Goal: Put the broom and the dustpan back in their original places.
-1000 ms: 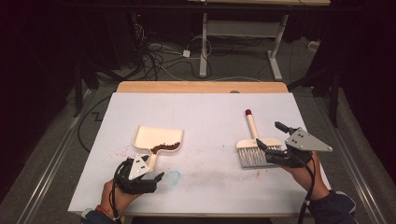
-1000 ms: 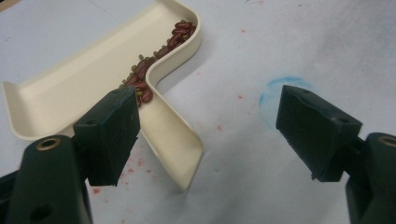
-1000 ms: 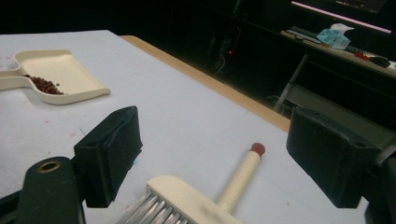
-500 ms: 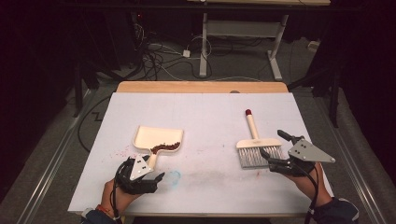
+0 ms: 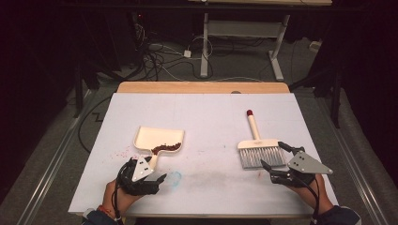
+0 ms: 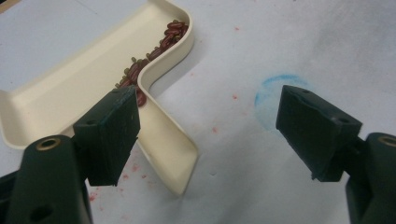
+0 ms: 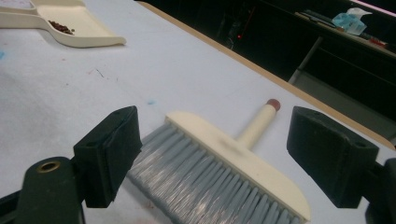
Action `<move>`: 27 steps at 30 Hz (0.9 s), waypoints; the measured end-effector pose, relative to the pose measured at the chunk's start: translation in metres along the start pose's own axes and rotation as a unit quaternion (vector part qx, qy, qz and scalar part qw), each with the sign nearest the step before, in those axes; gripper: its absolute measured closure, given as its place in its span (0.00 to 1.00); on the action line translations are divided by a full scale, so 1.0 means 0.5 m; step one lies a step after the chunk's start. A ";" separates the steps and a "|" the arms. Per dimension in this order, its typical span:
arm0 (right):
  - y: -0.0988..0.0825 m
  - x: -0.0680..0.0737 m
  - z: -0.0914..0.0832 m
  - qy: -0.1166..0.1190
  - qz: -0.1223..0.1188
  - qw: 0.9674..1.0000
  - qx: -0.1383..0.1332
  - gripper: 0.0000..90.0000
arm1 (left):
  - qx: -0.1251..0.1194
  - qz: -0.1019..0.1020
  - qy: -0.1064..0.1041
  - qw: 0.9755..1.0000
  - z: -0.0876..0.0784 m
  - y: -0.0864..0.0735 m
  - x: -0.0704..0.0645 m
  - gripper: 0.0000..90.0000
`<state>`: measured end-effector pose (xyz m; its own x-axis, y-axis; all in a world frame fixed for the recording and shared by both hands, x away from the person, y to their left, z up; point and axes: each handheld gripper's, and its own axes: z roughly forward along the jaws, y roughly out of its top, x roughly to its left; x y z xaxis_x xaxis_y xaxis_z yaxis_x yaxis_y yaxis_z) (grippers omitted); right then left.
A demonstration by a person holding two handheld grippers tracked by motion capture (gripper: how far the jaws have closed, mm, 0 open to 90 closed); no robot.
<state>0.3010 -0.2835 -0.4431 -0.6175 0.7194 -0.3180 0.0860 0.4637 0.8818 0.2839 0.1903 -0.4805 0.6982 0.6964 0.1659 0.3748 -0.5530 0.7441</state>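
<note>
Sweep looks done: red-brown beans (image 5: 166, 147) heaped in cream dustpan (image 5: 157, 139) left-centre on white worktop (image 5: 206, 112), brush (image 5: 259, 148) lying flat at right; left tongs (image 5: 157, 179) and right tongs (image 5: 274, 161) both wide, empty, just beside their tools; faint pink specks left.

Stood on a grey floor (image 5: 56, 154) in a dim room: a rectangular table covered by a white sheet (image 5: 206, 117), with a strip of bare light wood (image 5: 202, 87) along its far edge. Beyond the table, a white metal desk frame (image 5: 244, 33) with two upright legs, and a tangle of black cables (image 5: 155, 56) on the floor to the frame's left. Around the table, darkness. Faint pink and blue stains on the sheet.
</note>
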 end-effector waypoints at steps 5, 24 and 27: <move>-0.021 0.008 -0.006 0.016 0.012 1.000 -0.004 0.20 | -0.008 0.004 0.001 1.000 0.004 0.004 0.001 0.24; -0.041 0.030 -0.005 0.026 0.012 0.999 0.014 0.20 | -0.002 0.016 0.004 1.000 0.005 0.005 -0.004 0.24; -0.040 0.032 -0.008 0.023 0.007 1.000 0.013 0.20 | -0.005 0.015 0.003 1.000 0.002 0.005 -0.007 0.24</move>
<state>0.2863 -0.2834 -0.4642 -0.6510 0.7021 -0.2885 0.1157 0.4675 0.8764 0.2830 0.1862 -0.4799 0.7058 0.6820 0.1918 0.3475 -0.5693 0.7451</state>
